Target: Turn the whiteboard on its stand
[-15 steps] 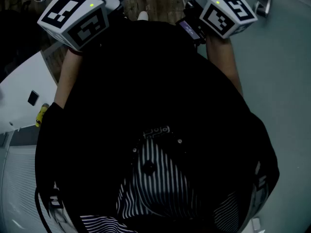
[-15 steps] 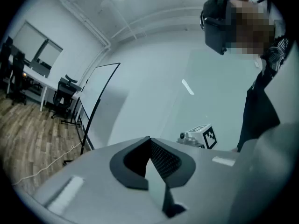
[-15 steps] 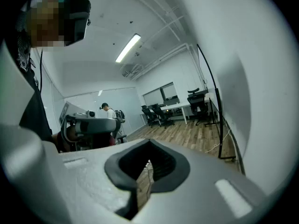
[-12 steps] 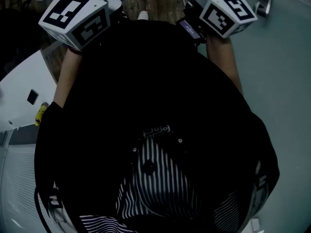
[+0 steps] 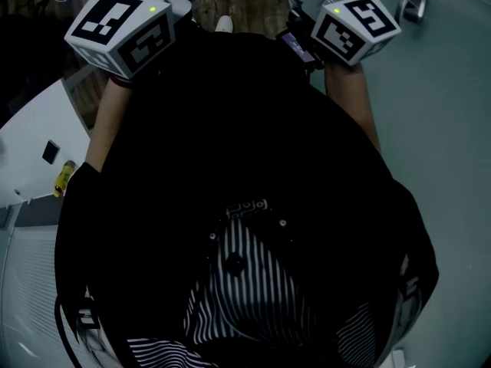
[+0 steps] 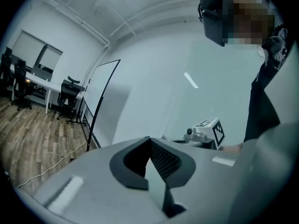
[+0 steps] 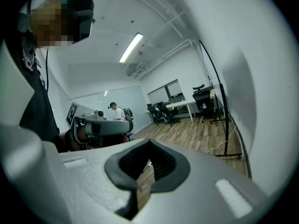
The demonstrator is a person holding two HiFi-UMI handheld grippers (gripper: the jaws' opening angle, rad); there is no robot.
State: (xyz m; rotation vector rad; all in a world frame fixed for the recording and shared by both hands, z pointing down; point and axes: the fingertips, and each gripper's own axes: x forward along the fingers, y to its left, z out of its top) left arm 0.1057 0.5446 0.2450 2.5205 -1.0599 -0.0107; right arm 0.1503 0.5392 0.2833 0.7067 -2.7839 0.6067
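In the left gripper view a whiteboard (image 6: pixel 101 93) in a thin black frame stands on its stand across the wooden floor, well away from my jaws. The right gripper view has a black-framed whiteboard (image 7: pixel 261 101) close on its right side. My left gripper (image 6: pixel 158 185) is shut with nothing between its pads. My right gripper (image 7: pixel 138 190) is likewise shut and empty. In the head view both marker cubes are raised in front of the person's chest, the left gripper's cube (image 5: pixel 119 27) and the right gripper's cube (image 5: pixel 354 25); the jaws are cut off at the top edge there.
The person's dark torso fills most of the head view. A white panel (image 5: pixel 34 148) with a small yellow item (image 5: pixel 63 178) lies at the left, a pale grey-green surface (image 5: pixel 445 129) at the right. Desks and office chairs (image 7: pixel 205 97) stand at the back, another person (image 7: pixel 117 112) beyond.
Both marker cubes have shifted slightly left and up in the head view. Nothing was taken hold of or let go.
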